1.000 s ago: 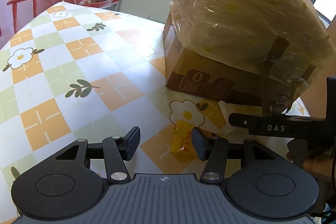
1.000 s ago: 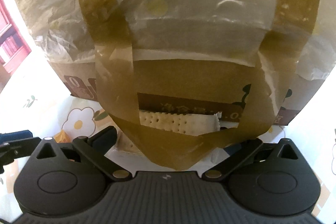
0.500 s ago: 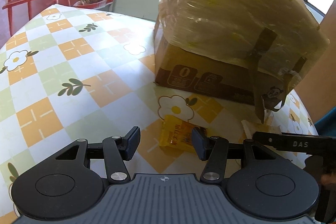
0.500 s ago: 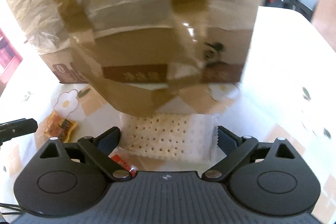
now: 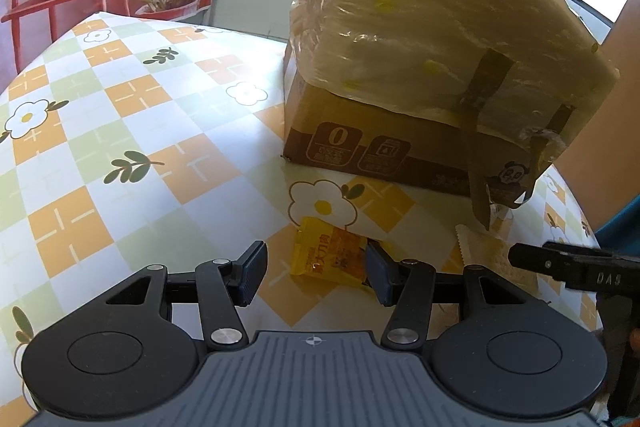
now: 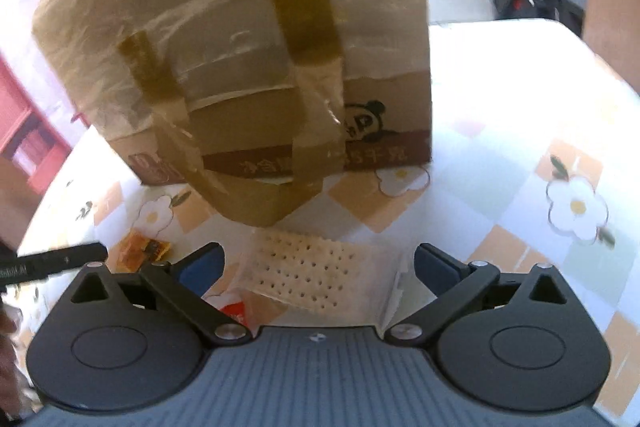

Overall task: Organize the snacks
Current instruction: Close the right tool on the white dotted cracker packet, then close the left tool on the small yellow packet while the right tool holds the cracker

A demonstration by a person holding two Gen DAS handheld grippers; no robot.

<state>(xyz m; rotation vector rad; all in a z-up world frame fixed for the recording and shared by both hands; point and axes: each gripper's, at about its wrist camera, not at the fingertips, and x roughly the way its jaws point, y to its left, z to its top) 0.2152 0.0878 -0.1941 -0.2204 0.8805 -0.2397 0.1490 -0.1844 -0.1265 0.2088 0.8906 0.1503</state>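
table (image 5: 120,115): checked floral cloth | cardboard box (image 5: 360,147) | yellow snack packet (image 5: 328,257) | cracker pack (image 6: 304,275)

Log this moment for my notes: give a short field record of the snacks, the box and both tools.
surface: checked floral tablecloth
box: cardboard box, plastic-wrapped and taped
yellow snack: yellow packet on the cloth, between the left tool fingers, untouched
cracker: cracker pack flat below the box, between the right tool fingers
left tool: open
right tool: open wide, pads clear of the pack

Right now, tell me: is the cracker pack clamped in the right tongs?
No, the cracker pack lies on the tablecloth between the wide-open right tongs, touched by neither pad.
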